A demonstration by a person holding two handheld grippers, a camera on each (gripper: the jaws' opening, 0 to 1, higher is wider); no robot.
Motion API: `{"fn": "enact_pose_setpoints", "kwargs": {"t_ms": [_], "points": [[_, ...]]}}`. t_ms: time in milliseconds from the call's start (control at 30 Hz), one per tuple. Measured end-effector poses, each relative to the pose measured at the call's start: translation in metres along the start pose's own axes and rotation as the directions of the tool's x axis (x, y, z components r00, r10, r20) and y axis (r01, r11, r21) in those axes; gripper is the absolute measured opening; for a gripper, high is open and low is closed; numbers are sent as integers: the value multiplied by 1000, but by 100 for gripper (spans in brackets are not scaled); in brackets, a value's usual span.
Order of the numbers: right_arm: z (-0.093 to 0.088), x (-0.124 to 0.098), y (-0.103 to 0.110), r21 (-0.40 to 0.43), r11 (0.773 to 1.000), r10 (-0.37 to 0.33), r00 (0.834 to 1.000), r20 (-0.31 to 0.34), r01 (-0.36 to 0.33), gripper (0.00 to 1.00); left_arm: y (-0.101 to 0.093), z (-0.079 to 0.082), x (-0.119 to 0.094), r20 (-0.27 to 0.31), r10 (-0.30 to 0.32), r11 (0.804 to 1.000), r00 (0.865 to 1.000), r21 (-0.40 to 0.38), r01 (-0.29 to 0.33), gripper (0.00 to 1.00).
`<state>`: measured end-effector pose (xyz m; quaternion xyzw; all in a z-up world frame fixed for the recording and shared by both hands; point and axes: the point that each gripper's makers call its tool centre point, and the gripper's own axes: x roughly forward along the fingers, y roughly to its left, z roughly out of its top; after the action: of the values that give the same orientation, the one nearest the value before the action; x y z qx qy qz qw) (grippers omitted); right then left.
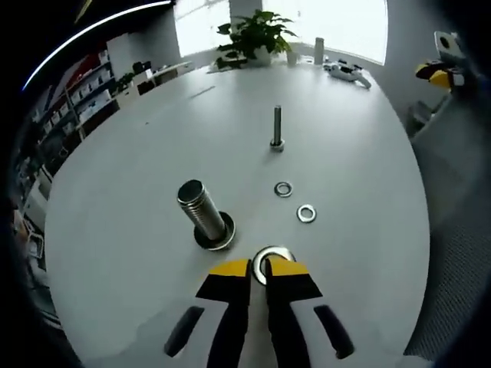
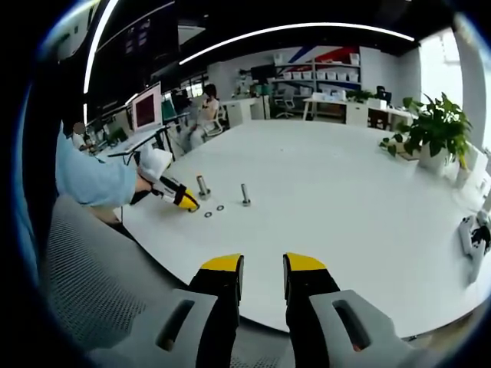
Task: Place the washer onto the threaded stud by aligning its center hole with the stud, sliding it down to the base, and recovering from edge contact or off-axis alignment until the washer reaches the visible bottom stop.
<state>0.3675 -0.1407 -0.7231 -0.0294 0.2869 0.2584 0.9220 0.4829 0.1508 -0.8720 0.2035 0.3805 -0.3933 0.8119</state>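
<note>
White worktop (image 1: 138, 176), broad and rounded, carries everything. In the right gripper view it stretches back toward an office with shelves, desks and a seated person, with a potted plant (image 2: 436, 130) at its far right edge; the left gripper view shows the plant (image 1: 253, 34) against bright windows.

Large threaded stud (image 1: 201, 211) — thick, upright, ribbed, standing on a wide flat base — sits just ahead and left of the left hand-held gripper (image 1: 259, 268). Beyond it stands a thin bolt (image 1: 277, 128), upright, well apart. From the right gripper view both are small and distant, threads not legible.

Left hand-held gripper: yellow-tipped jaws drawn nearly together, pinching the near rim of a washer (image 1: 273, 259) that lies on or just above the worktop — beside the stud's base, not over the stud. Two smaller loose washers (image 1: 294, 201) lie flat between it and the thin bolt.

Right hand-held gripper (image 2: 263, 264): jaws parted, nothing between them, hanging over the near worktop edge. Its view shows a light blue sleeve (image 2: 92, 178) leading to the left hand-held gripper.
</note>
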Motion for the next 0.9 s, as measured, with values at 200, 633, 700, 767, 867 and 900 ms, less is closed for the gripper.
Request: {"fn": "enact_pose_setpoints", "kwargs": {"t_ms": [200, 633, 700, 767, 867, 900], "points": [[-1, -1, -2, 2, 1000, -1, 1000, 4, 1, 23, 2, -1, -1, -20, 14, 999, 1000, 38, -13, 2], [1, 0, 0, 0, 1000, 2, 1000, 1, -2, 23, 6, 7, -18, 0, 49, 999, 999, 8, -49, 1], [1, 0, 0, 0, 1000, 1, 1000, 1, -1, 23, 7, 10, -22, 9, 53, 999, 999, 2, -53, 1], [0, -1, -1, 0, 1000, 1, 1000, 3, -1, 23, 7, 14, -26, 20, 47, 999, 999, -19, -47, 1], [0, -1, -2, 1, 1000, 1, 1000, 5, -1, 23, 9, 21, -33, 36, 58, 998, 998, -18, -58, 1], [0, -1, -3, 1, 1000, 1, 1000, 5, -1, 23, 10, 23, -35, 39, 63, 998, 997, -12, -63, 1]]}}
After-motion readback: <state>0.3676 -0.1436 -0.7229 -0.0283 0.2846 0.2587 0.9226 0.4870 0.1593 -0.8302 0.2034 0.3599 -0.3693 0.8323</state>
